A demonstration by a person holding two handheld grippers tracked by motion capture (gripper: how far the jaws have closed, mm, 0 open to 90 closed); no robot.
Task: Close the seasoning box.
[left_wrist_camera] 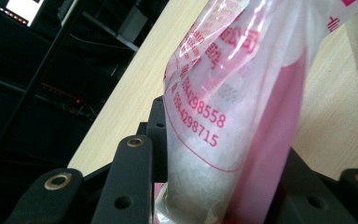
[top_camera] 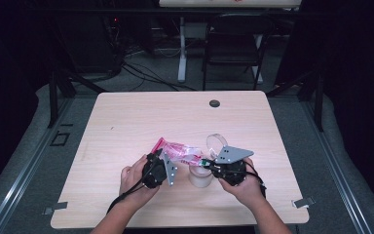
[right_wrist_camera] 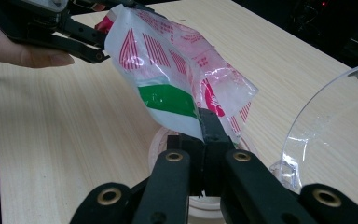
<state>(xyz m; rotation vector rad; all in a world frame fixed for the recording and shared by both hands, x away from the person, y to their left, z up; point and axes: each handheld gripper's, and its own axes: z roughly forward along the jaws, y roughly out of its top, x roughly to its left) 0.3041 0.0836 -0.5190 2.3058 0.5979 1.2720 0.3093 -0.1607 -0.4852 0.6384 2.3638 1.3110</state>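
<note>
With the left gripper (top_camera: 168,163) clamped round the fat end of the salt-like refill bag (top_camera: 177,151) and the right gripper (top_camera: 207,164) pinching its corner shut above the jar (top_camera: 200,176), a slipping pinch could spill grains across the table (top_camera: 126,126).

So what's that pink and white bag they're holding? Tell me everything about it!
The bag is thin, crinkly clear plastic with pink-red printing, stripes, numbers and a green band. White grains fill its lower part. It is held off the table, stretched between both tongs: the left tongs squeeze its filled end, and the right tongs pinch a corner by the green band. That corner hangs right over a round white container.
</note>
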